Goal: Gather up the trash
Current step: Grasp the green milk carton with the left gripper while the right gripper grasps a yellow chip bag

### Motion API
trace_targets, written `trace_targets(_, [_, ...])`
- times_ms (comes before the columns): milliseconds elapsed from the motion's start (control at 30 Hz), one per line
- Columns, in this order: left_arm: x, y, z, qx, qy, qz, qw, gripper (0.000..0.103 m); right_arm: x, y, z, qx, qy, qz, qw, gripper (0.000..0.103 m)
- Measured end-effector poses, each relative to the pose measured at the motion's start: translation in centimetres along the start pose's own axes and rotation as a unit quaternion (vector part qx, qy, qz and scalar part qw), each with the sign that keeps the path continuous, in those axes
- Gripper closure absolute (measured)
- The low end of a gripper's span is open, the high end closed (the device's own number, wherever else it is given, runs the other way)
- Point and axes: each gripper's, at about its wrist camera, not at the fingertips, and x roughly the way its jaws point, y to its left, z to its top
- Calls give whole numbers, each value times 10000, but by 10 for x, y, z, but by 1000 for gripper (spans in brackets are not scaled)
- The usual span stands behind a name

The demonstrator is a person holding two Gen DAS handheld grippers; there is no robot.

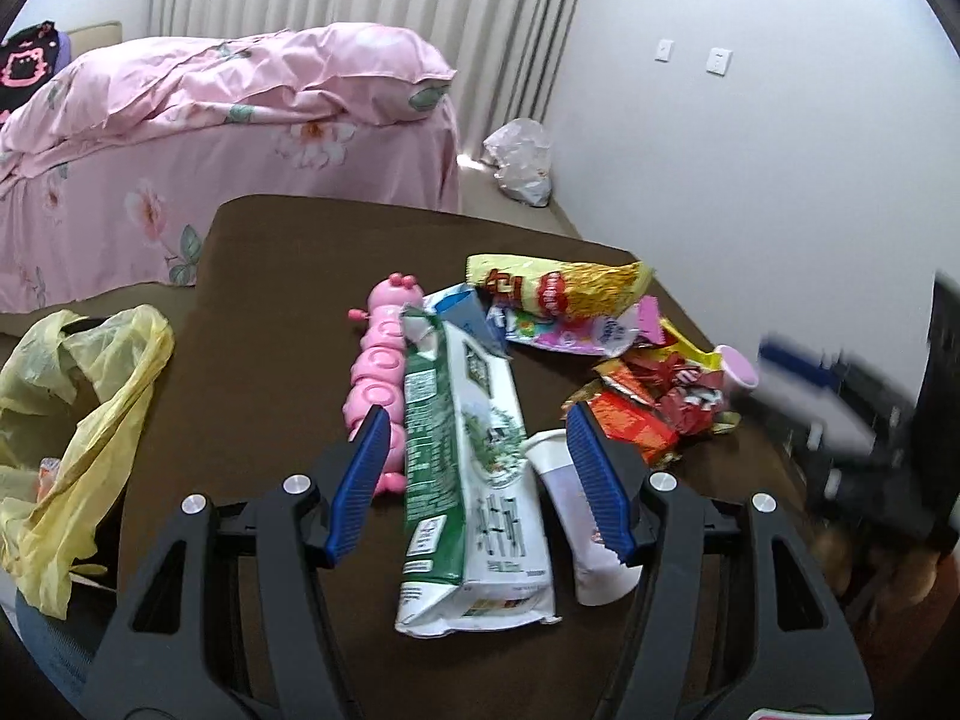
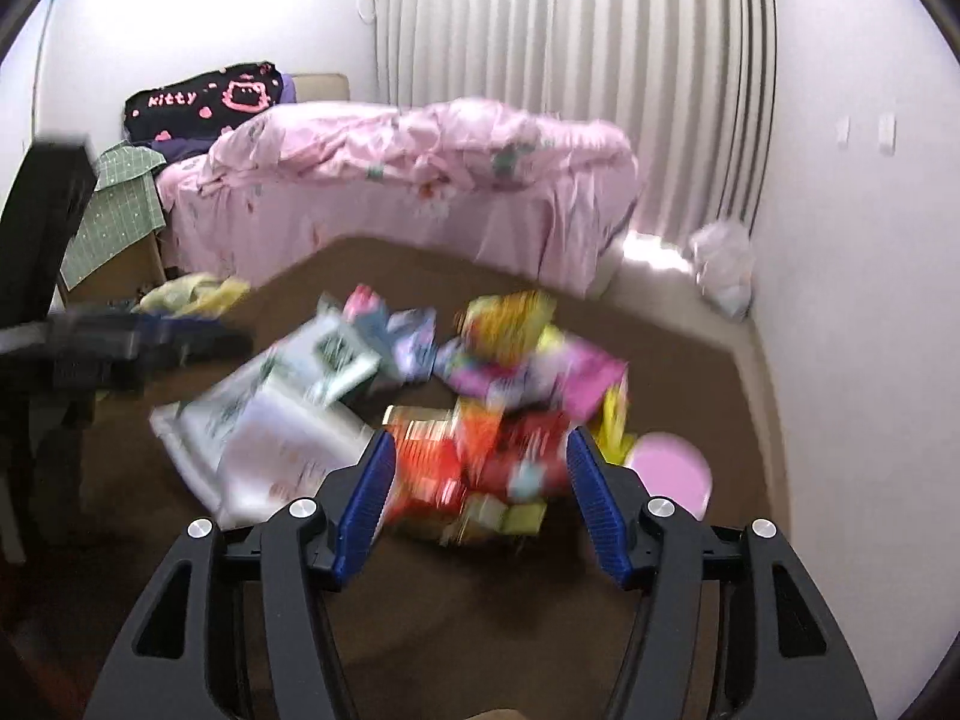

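Both my claws stand spread and empty: left gripper over the green-and-white printed milk carton, print unreadable; right gripper over red crinkled snack wrappers; black "kitty" cushion behind

Both wrist views look down, close, onto one trash pile.

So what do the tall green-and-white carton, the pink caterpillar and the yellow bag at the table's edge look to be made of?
Green-and-white carton: coated paperboard, going by its printed satin faces, sharp folds and torn top flap. Pink caterpillar: probably moulded plastic, smooth and glossy, with rounded segments. Yellow bag: thin plastic film, translucent, crumpled and limp.
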Motion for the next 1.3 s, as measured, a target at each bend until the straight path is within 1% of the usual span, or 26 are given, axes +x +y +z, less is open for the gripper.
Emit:
trace_targets(100, [-3, 9, -2, -86, -13, 286, 9996, 45, 27, 1, 32, -315, 37, 207, 9993, 47])
trace_targets(167, [-5, 17, -4, -190, 14, 430, 9989, 45, 52, 9, 48, -660, 202, 186, 9974, 47])
trace_targets(233, [-7, 25, -5, -313, 72, 430, 9986, 45, 82, 18, 60, -1025, 423, 137, 9937, 47])
trace_targets(267, [-8, 30, -6, -384, 101, 391, 9984, 45, 101, 23, 65, -1214, 627, 92, 9906, 47])
trace_targets(333, [-11, 35, -8, -439, 108, 358, 9983, 45, 126, 27, 68, -1337, 963, 96, 9863, 48])
trace_targets(367, [-12, 37, -9, -453, 109, 345, 9983, 45, 138, 28, 68, -1356, 1187, 87, 9836, 48])
trace_targets(400, [-13, 41, -10, -473, 116, 323, 9983, 45, 152, 28, 65, -1368, 1509, 43, 9790, 48])
trace_targets(433, [-13, 42, -11, -489, 118, 305, 9983, 45, 161, 28, 62, -1394, 1740, -25, 9748, 54])
trace_targets(467, [-13, 44, -12, -515, 122, 278, 9982, 45, 164, 29, 60, -1445, 1822, -130, 9725, 64])
trace_targets(500, [-13, 46, -12, -552, 132, 224, 9981, 45, 162, 29, 57, -1509, 1799, -246, 9717, 67])
trace_targets(533, [-13, 47, -13, -581, 141, 162, 9981, 45, 158, 29, 55, -1506, 1797, -255, 9718, 72])
trace_targets(567, [-13, 49, -14, -609, 152, 107, 9980, 45, 151, 27, 54, -1389, 1806, -190, 9735, 78])
trace_targets(600, [-12, 50, -16, -648, 171, 32, 9977, 45, 146, 25, 54, -1275, 1785, -118, 9756, 81])
trace_targets(667, [-9, 52, -19, -757, 239, -220, 9966, 45, 126, 23, 55, -1002, 1633, 69, 9814, 83])
trace_targets(733, [-6, 52, -21, -875, 340, -455, 9945, 45, 99, 20, 55, -683, 1399, 252, 9875, 84])
trace_targets(767, [-6, 52, -22, -894, 364, -489, 9941, 45, 80, 18, 54, -503, 1209, 342, 9908, 84])
trace_targets(867, [-5, 49, -24, -842, 401, -460, 9946, 45, 47, 18, 47, -141, 875, 469, 9950, 84])
trace_targets(1000, [3, 46, -28, -892, 544, -413, 9937, 45, 6, 15, 17, 197, 639, 257, 9974, 84])
trace_targets(1100, [15, 41, -29, -976, 768, -555, 9907, 45, -15, 14, -11, 458, 631, 157, 9968, 84])
trace_targets(1133, [18, 39, -30, -967, 821, -601, 9901, 49, -23, 18, -22, 466, 658, 58, 9967, 84])
trace_targets(1167, [21, 35, -30, -913, 894, -668, 9896, 60, -25, 18, -27, 465, 682, 9, 9966, 84])
trace_targets(1200, [22, 31, -31, -860, 935, -680, 9896, 65, -28, 19, -36, 503, 722, -4, 9961, 84])
trace_targets(1300, [17, 23, -30, -659, 979, -713, 9904, 69, -34, 20, -54, 757, 798, 218, 9937, 84])
